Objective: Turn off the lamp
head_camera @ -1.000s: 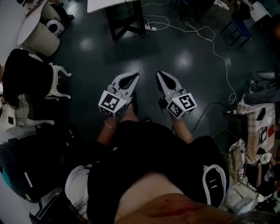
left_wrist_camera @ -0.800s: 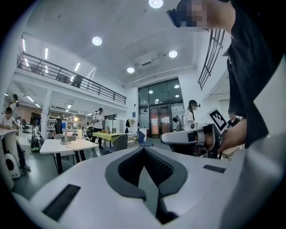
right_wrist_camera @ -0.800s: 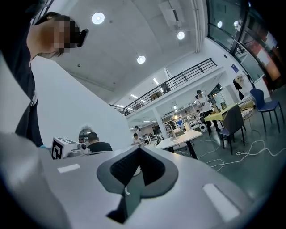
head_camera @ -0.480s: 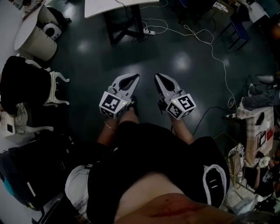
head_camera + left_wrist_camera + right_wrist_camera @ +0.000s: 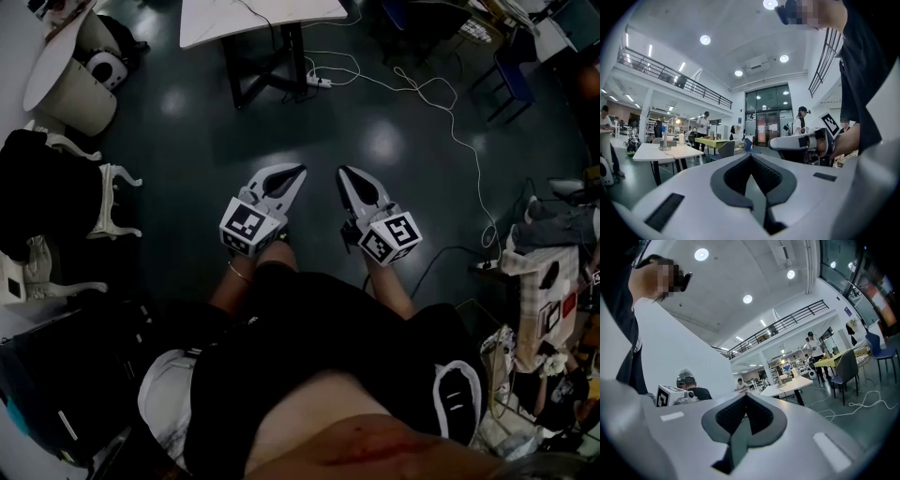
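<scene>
Over the dark floor (image 5: 187, 141), my left tongs (image 5: 295, 174) and right tongs (image 5: 345, 176) are pressed together, empty; lamp not reached yet.

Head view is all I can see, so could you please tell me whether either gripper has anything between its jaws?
Observer: The left gripper has its jaws together, with nothing between them.
Operator: Thank you. And the right one?
Observer: The right gripper is shut and empty as well.
Operator: What stands ahead of them at eye level?
Observer: The left gripper view shows a white table ahead at the left. A small upright thing is on it, too small to identify.
</scene>
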`<state>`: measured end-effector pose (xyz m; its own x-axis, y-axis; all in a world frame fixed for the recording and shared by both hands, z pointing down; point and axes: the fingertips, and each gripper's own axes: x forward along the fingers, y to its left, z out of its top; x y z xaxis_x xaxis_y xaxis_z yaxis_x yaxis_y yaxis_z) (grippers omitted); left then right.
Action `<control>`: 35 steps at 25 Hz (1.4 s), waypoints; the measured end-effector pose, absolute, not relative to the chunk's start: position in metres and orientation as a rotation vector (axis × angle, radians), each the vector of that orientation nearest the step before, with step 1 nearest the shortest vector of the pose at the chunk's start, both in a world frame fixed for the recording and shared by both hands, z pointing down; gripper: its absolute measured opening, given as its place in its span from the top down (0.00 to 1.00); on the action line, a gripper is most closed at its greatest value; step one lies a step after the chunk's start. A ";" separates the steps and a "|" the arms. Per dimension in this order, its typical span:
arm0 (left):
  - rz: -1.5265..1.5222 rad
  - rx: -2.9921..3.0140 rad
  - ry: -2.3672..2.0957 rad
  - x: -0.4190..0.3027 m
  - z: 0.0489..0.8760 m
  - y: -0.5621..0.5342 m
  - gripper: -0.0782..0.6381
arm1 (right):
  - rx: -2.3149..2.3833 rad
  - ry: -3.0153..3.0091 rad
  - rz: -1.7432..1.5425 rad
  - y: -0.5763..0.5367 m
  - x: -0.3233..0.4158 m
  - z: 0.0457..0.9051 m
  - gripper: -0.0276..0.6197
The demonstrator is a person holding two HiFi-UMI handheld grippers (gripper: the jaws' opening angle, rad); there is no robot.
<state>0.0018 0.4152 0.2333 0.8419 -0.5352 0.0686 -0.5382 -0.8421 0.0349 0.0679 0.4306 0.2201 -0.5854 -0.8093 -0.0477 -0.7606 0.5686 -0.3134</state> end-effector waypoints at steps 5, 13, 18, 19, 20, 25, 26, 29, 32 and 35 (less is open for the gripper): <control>0.076 2.973 -0.802 0.005 0.232 0.381 0.88 | -1.343 2.604 -0.370 0.398 0.064 0.218 0.96; 0.101 2.984 -0.717 0.010 0.226 0.326 0.88 | -1.398 2.570 -0.364 0.347 0.066 0.203 0.96; 0.095 2.999 -0.732 -0.002 0.223 0.296 0.88 | -1.406 2.571 -0.369 0.317 0.056 0.199 0.96; 0.094 2.996 -0.735 -0.005 0.223 0.291 0.88 | -1.403 2.575 -0.370 0.312 0.053 0.199 0.96; 0.098 2.997 -0.740 -0.009 0.223 0.285 0.88 | -1.398 2.579 -0.370 0.307 0.049 0.198 0.96; 0.100 3.014 -0.755 -0.030 0.223 0.260 0.88 | -1.372 2.603 -0.355 0.278 0.025 0.195 0.96; 0.097 3.012 -0.757 -0.035 0.224 0.256 0.88 | -1.367 2.608 -0.354 0.273 0.019 0.195 0.96; 0.097 3.009 -0.763 -0.047 0.226 0.243 0.88 | -1.362 2.623 -0.350 0.261 0.005 0.195 0.96; 0.100 3.006 -0.767 -0.054 0.230 0.233 0.88 | -1.362 2.639 -0.350 0.251 -0.004 0.196 0.96; 0.095 2.996 -0.770 -0.056 0.231 0.227 0.88 | -1.358 2.655 -0.357 0.244 -0.006 0.199 0.96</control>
<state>-0.0557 0.2274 0.2311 0.8745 -0.4798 0.0709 -0.4827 -0.8753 0.0296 -0.0058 0.2445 0.1988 -0.5834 -0.8120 -0.0151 -0.7793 0.5649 -0.2713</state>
